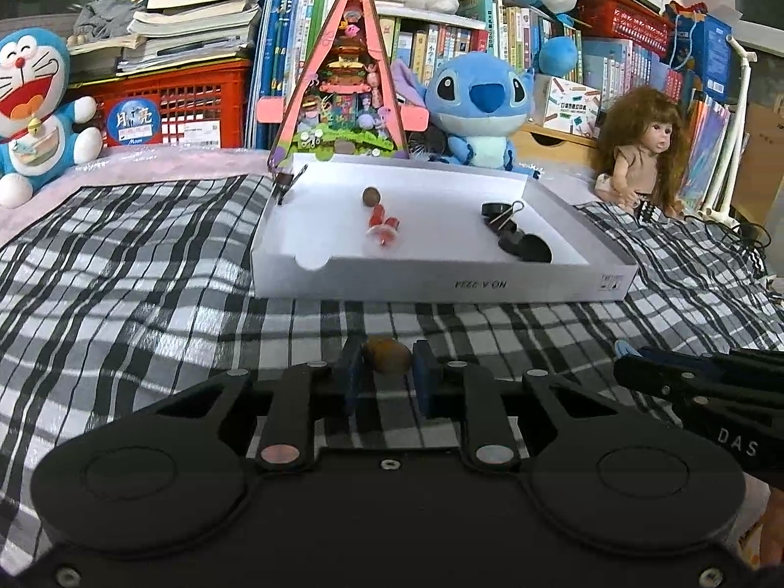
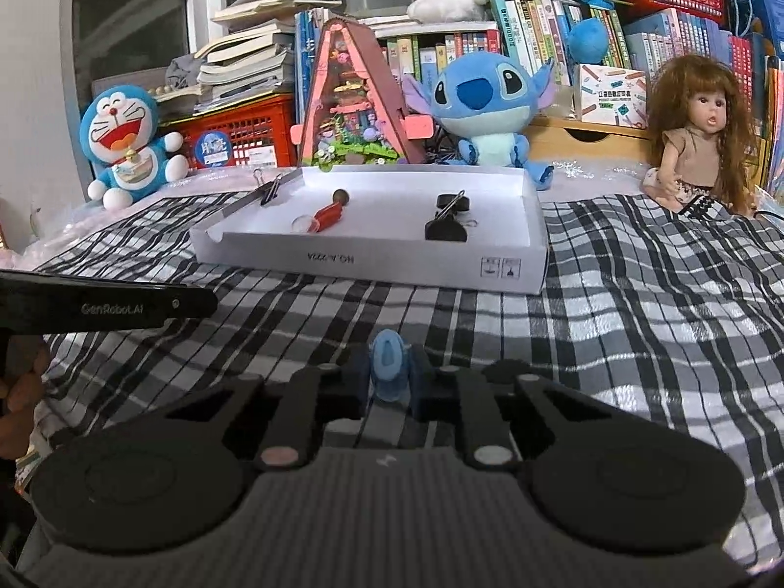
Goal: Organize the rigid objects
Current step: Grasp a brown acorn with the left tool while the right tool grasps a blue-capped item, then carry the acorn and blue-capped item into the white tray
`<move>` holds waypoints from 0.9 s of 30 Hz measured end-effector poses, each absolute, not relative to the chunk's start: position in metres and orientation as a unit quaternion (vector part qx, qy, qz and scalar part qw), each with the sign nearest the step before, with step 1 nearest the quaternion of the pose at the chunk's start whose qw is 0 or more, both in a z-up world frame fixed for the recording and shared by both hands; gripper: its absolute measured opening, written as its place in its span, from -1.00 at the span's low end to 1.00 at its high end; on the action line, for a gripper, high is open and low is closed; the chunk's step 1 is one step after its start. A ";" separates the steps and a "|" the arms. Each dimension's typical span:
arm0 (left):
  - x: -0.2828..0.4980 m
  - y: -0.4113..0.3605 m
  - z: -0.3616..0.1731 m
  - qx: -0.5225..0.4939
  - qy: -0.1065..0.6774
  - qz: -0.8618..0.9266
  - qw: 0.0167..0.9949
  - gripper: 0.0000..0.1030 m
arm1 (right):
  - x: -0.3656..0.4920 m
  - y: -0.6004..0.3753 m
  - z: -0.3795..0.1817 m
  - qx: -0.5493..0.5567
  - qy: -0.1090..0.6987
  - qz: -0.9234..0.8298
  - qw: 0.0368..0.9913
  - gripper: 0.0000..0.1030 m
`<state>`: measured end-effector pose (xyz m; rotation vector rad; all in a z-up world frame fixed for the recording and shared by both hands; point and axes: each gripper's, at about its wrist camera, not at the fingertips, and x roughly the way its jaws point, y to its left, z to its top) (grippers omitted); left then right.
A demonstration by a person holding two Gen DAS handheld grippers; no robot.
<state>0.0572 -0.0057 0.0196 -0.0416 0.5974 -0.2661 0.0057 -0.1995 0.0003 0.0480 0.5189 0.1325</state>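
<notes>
Support surface is a bed or table covered by a black, white and grey plaid cloth [image 1: 147, 269], wrinkled in places. Near its middle sits a shallow white cardboard box tray [image 1: 441, 284], open-topped, printed lettering on its near wall. Beyond the plaid edge lies a pale pink, crinkly plastic-like cover [image 1: 161, 159]. At the far left on it sits a blue and white cat plush toy [image 1: 34, 108]. Behind the tray stand a pink triangular miniature house model [image 1: 343, 98] and a blue alien plush toy [image 1: 477, 108]. At the far right sits a brown-haired doll [image 1: 642, 147], with black cables [image 1: 725, 230] just beside it on the cloth.
</notes>
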 end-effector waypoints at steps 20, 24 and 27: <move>0.130 -0.022 0.056 -0.033 0.292 -0.122 0.948 -0.60 | 0.076 -0.227 0.037 0.060 0.258 0.027 0.964 -0.60; 0.147 -0.027 0.054 -0.031 0.299 -0.114 0.947 -0.60 | 0.094 -0.232 0.039 0.072 0.268 0.021 0.960 -0.60; 0.156 -0.029 0.048 -0.028 0.301 -0.106 0.947 -0.60 | 0.104 -0.231 0.037 0.075 0.274 0.018 0.959 -0.60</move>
